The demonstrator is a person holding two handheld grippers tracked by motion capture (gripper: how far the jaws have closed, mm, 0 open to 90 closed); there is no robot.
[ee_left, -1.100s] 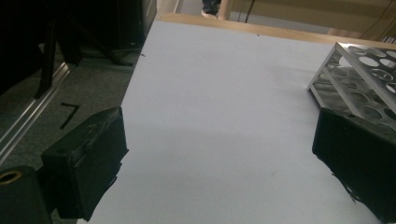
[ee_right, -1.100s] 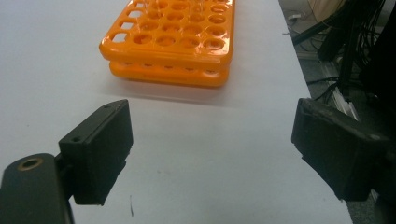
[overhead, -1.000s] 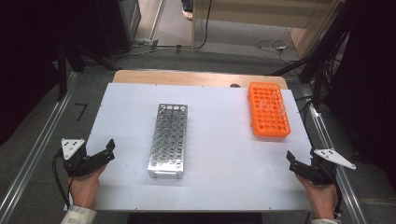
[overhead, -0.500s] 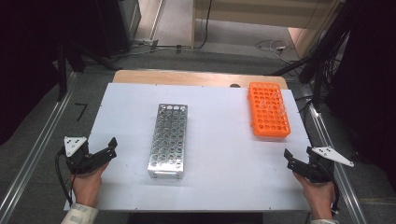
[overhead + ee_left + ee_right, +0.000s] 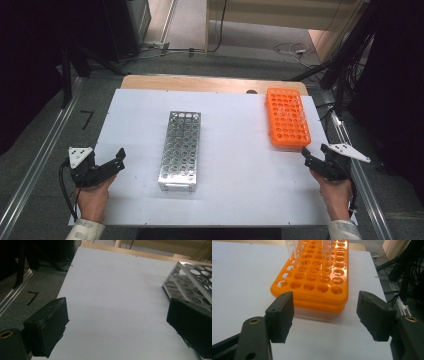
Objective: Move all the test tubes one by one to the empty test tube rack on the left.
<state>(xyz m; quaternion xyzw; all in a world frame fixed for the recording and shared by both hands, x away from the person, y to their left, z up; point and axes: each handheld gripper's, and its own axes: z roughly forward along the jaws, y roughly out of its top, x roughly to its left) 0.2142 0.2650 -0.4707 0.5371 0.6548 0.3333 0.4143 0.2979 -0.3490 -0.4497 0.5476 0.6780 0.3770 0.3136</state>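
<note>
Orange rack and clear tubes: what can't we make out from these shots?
- Clear tubes: right gripper view, tops cut off by the upper edge; count unclear, glass too faint.
- Orange rack: high view, too small to show tubes or what the holes hold.
- Metal rack: left gripper view, cut off by the right edge, near end hidden behind the black jaw.
- Right gripper: jaws have just been closing, nothing between them.

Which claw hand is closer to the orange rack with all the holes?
The right one. The right gripper sits just off the near end of the orange rack, jaws apart with nothing between them. The left gripper is far across the table, beyond the metal rack.
</note>
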